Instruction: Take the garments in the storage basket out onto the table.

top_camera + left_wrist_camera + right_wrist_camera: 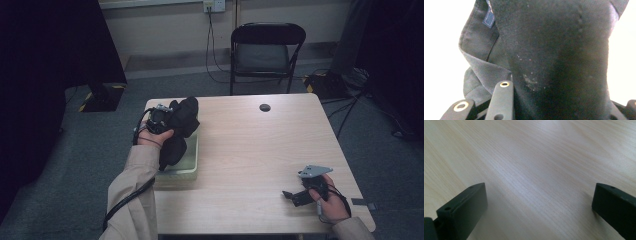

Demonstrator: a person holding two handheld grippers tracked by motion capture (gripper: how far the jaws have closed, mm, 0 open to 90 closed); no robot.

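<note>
The bench (544, 165) was surfaced in pale, smooth wood-grain laminate with a soft sheen. The black garment (554, 55) was seen as matt woven cloth, flecked with lint. The jaws looked like matt black plastic. The tub (192, 165) appeared as smooth, pale plastic.

The person wears a beige long-sleeved jacket; the left sleeve (134, 195) runs up to the wrist and a beige cuff (354, 227) shows at the right wrist. The left tool (161, 120) is black with small silvery parts on top, and a thick black cable (125, 202) trails along the sleeve. The right tool (295, 196) is black and carries a grey three-cornered plate (315, 171). Up close, its jaws are matt black blocks with small screw holes; the left tool's jaws have brass-ringed holes.
</note>
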